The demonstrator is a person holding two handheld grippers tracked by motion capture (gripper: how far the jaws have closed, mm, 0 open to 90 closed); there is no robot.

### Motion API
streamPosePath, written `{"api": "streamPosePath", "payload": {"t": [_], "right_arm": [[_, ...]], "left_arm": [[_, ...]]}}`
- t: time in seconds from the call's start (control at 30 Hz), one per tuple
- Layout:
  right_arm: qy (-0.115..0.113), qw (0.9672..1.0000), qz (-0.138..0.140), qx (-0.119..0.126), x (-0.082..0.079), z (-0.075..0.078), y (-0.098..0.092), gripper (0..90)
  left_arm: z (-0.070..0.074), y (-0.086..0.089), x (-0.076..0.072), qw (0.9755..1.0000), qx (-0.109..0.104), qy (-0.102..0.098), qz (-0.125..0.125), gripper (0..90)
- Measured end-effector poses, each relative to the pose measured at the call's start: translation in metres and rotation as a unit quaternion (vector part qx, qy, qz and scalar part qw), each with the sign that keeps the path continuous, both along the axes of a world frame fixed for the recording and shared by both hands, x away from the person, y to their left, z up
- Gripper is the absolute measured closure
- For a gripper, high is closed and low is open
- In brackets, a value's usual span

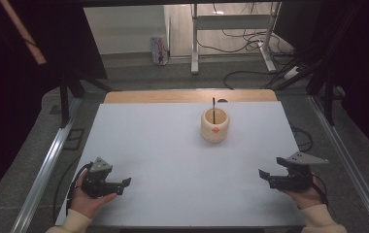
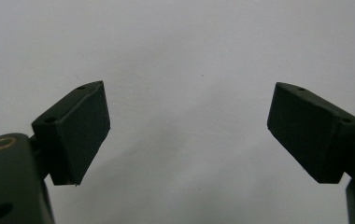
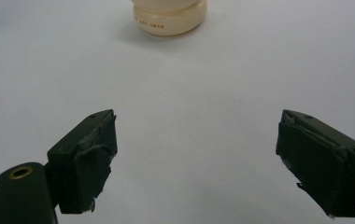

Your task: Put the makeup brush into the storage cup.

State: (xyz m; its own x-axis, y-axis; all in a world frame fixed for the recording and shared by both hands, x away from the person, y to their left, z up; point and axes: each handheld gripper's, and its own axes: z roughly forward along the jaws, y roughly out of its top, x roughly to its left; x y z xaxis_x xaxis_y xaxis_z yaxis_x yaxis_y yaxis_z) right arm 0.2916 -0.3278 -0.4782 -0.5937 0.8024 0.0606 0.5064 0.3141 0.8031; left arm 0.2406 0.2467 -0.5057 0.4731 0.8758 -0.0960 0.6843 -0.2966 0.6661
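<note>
Holder: cream round pen holder [image 1: 215, 125] with a smooth glazed-looking wall, an orange dot on its side and a thin black stick [image 1: 213, 109] upright inside; it stands well ahead of both sets of jaws, toward the far middle of the table.
Right gripper [image 1: 265, 175]: jaws spread wide, nothing between them; the holder's base [image 3: 170, 18] sits straight ahead, beyond the gap, likely lined up for a reach.
Left gripper [image 1: 124, 184]: jaws wide apart and empty, only bare surface ahead of them.
Jaw pads [image 3: 91, 163]: matte black, blocky, edges scuffed.
Table [image 1: 163, 160]: flat, pale, matte sheet; a wooden edge [image 1: 187, 95] shows at the far side.
</note>
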Motion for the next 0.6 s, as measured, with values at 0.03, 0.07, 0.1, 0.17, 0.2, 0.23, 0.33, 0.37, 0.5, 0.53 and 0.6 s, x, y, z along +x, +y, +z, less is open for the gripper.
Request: {"api": "streamPosePath", "payload": {"t": [0.03, 0.07, 0.1, 0.17, 0.2, 0.23, 0.33, 0.37, 0.5, 0.53, 0.6], "right_arm": [[0.001, 1.0, 0.001, -0.001, 0.0002, -0.0005, 0.0006, 12.8], [0.002, 1.0, 0.001, -0.005, 0.0004, -0.001, 0.0009, 12.8], [0.003, 1.0, 0.002, -0.005, 0.0005, -0.0015, 0.0012, 12.7], [0.003, 1.0, 0.002, -0.008, 0.0006, -0.0019, 0.0016, 12.7], [0.003, 1.0, 0.003, -0.009, 0.0005, -0.0018, 0.0018, 12.7], [0.002, 1.0, 0.003, -0.009, 0.0006, -0.0017, 0.0018, 12.7], [0.001, 0.9999, 0.004, -0.01, 0.0007, -0.0019, 0.0018, 12.7], [0.002, 0.9999, 0.003, -0.01, 0.0006, -0.0021, 0.0017, 12.7], [0.0, 0.9999, 0.003, -0.012, 0.0006, -0.0023, 0.0017, 12.0], [-0.001, 0.9999, 0.004, -0.013, 0.0006, -0.0024, 0.0019, 11.6], [-0.003, 0.9998, 0.005, -0.018, 0.0006, -0.0026, 0.0022, 11.2]], "left_arm": [[0.0001, 0.0002, 0.0, 1.0, 0.0, 0.0, 0.0, 14.7], [0.0, 0.0004, 0.0001, 1.0, 0.001, 0.0, 0.0, 14.7], [-0.0001, 0.0005, 0.0001, 1.0, 0.001, 0.0, 0.0, 14.7], [-0.0001, 0.0007, 0.0001, 1.0, 0.001, 0.0, -0.001, 14.7], [-0.0001, 0.0007, 0.0001, 1.0, 0.001, 0.0, -0.001, 14.7], [0.0, 0.0006, 0.0, 1.0, 0.001, 0.0, -0.001, 14.7], [0.0, 0.0005, 0.0, 1.0, 0.001, 0.0, -0.001, 14.7], [0.0, 0.0005, 0.0, 1.0, 0.001, 0.0, -0.001, 14.7], [0.0003, 0.0004, 0.0, 1.0, 0.001, -0.001, 0.0, 14.7], [0.0004, 0.0005, 0.0001, 1.0, 0.001, -0.001, 0.0, 14.7], [0.0002, 0.0005, 0.0002, 1.0, 0.001, 0.0, 0.001, 14.7]]}}
